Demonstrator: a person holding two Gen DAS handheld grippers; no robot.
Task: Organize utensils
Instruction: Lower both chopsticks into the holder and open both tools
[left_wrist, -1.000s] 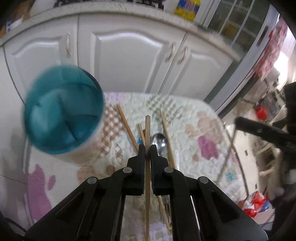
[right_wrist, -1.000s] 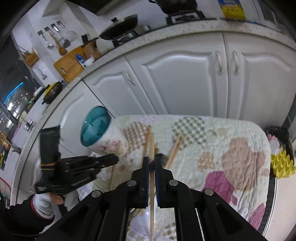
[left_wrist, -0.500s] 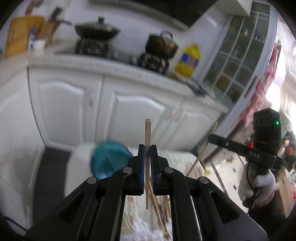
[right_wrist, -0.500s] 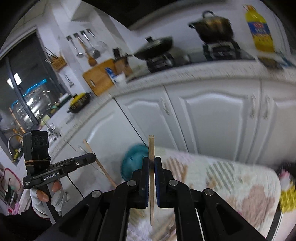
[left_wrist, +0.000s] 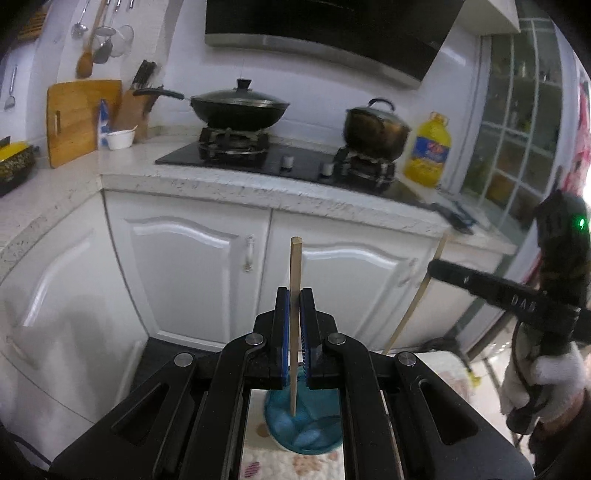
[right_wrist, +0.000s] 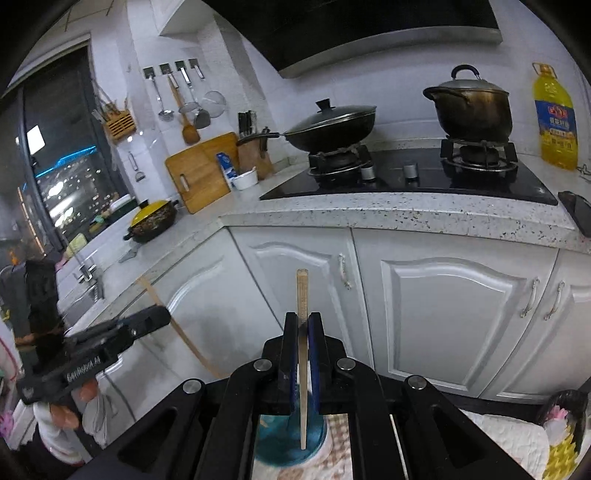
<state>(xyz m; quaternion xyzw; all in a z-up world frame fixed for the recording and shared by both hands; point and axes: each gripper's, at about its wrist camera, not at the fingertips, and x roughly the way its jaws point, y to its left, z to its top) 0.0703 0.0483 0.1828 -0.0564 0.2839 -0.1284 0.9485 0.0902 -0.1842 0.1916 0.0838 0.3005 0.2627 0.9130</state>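
Wooden chopstick (left_wrist: 294, 295) clamped in left gripper (left_wrist: 294, 332), another chopstick (right_wrist: 302, 332) in right gripper (right_wrist: 303, 354); teal cup (left_wrist: 303, 424) below jaws; lowering tips into cup judged next.

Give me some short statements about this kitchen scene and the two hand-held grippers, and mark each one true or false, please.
1. The left hand-held gripper is shut on a wooden chopstick. True.
2. The right hand-held gripper is open and holds nothing. False: it is shut on its own chopstick.
3. A blue cup stands below the left chopstick's lower end. True.
4. The wok on the stove has no lid. False: a lid with a knob covers it.
5. A yellow oil bottle stands on the counter beside the stove. True.
6. The cabinet doors under the counter stand open. False: they are closed.
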